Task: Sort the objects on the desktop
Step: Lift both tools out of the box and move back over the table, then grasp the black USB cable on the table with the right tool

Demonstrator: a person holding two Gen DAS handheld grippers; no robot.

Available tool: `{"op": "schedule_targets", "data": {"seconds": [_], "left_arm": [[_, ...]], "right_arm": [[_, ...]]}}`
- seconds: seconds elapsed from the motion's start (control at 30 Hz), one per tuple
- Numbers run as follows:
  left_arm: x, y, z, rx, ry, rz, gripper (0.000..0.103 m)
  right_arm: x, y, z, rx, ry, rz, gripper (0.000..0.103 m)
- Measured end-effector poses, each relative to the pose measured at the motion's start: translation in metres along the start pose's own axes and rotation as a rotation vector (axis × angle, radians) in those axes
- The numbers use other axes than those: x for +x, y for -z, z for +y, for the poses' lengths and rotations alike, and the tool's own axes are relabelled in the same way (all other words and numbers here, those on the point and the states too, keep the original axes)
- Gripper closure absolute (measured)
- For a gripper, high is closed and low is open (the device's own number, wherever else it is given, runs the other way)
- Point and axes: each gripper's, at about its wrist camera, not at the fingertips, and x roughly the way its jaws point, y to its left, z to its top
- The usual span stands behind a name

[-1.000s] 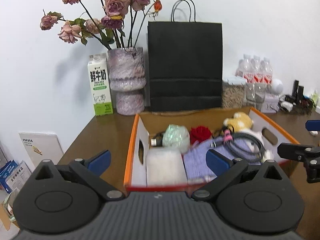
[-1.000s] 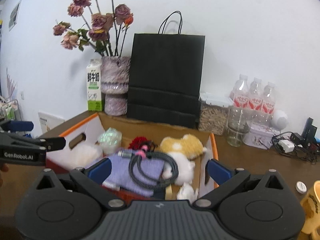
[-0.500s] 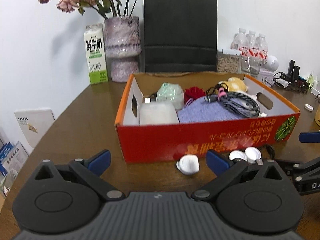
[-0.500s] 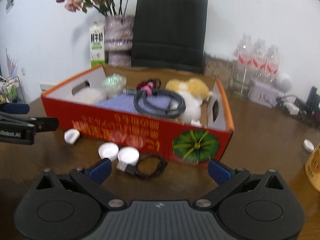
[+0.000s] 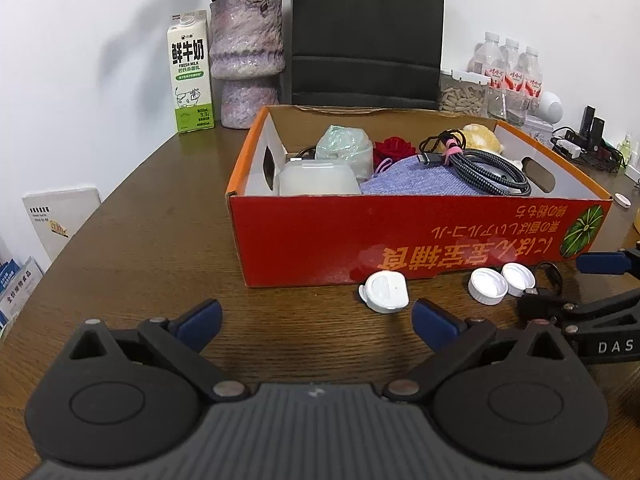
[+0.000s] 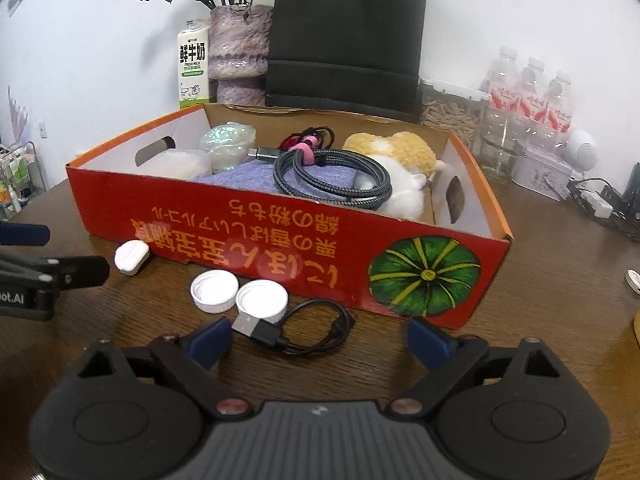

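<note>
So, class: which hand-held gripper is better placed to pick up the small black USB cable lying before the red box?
Right hand-held gripper, probably: the small black USB cable lies just ahead of its open fingers, while the left hand-held gripper faces the white flip-top cap.

On table:
- box [image 5: 400, 236], 1
- round white caps [image 6: 214, 291] [image 6: 262, 301], 2
- white flip lid [image 5: 385, 292], 1
- black USB cable [image 6: 296, 330], 1
- milk carton [image 5: 190, 74], 1
- vase [image 5: 248, 60], 1
- black bag [image 5: 366, 32], 1
- water bottles [image 6: 504, 88] [image 6: 532, 94] [image 6: 560, 100], 3
- pellet jar [image 6: 452, 110], 1
- glass [image 6: 498, 156], 1

In box:
- braided cable coil [image 6: 332, 178], 1
- purple cloth [image 5: 416, 180], 1
- plush toy [image 6: 394, 152], 1
- red rose [image 5: 394, 148], 1
- clear tub [image 5: 318, 178], 1
- green wrapped bundle [image 5: 344, 148], 1
</note>
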Motion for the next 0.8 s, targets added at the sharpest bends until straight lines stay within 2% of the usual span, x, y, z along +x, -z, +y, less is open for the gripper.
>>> {"op": "schedule_targets", "data": {"seconds": [0.13,0.17,0.47,0.8], "left_arm": [[-0.001,0.0,0.0,0.0,0.003,-0.004,0.0],[-0.001,0.0,-0.001,0.001,0.003,-0.003,0.0],[0.0,0.0,-0.002,0.001,0.002,-0.002,0.0],[0.007,0.0,-0.005,0.005,-0.011,0.01,0.0]], "right_arm": [[-0.002,0.0,-0.002,0.021,-0.059,-0.005,0.033],[-0.003,0.001,-0.001,0.015,-0.061,-0.01,0.04],[-0.007,0.003,-0.004,0.036,-0.055,-0.02,0.047],[-0.015,0.004,-0.014,0.063,-0.036,-0.045,0.049]]}}
